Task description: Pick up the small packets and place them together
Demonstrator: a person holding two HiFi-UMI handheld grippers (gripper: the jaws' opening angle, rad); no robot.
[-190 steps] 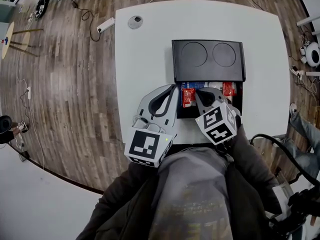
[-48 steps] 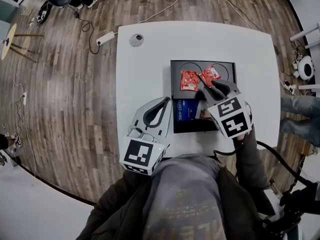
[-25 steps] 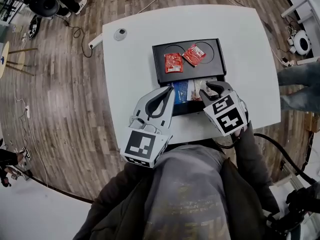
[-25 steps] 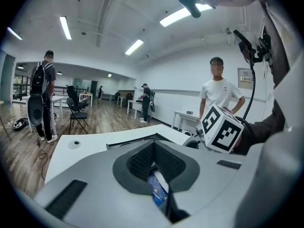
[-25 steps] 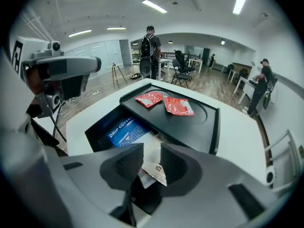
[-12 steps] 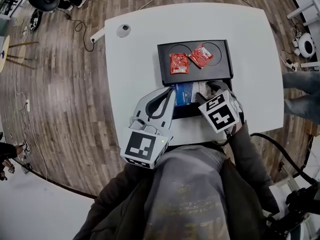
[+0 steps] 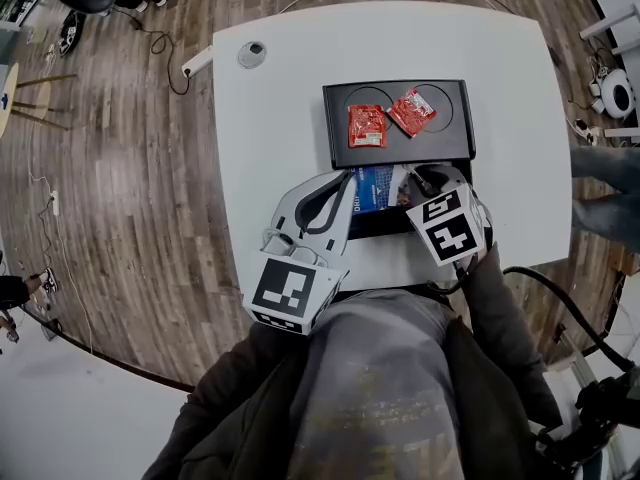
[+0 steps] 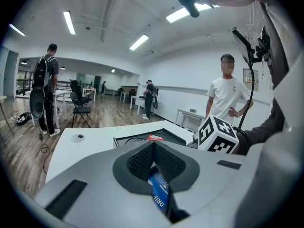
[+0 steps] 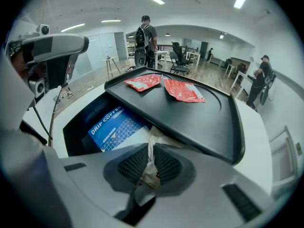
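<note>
The left red packet (image 7: 367,126) and right red packet (image 7: 411,111) (this one skewed) lie flat mid-lid on the black box (image 7: 450,146). The pale packet (image 9: 159,139) stands crumpled in the right gripper (image 9: 150,167), over the box's near compartment.

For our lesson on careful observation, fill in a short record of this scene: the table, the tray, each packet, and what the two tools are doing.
surface: white table
tray: black tray, a raised shelf over an open lower compartment
on shelf: red packet and second red packet, side by side
in compartment: blue packet, lying flat
right tool: jaws have just been closing and now pinch the pale packet in the compartment
left tool: jaws together, nothing gripped, at the tray's left side
</note>
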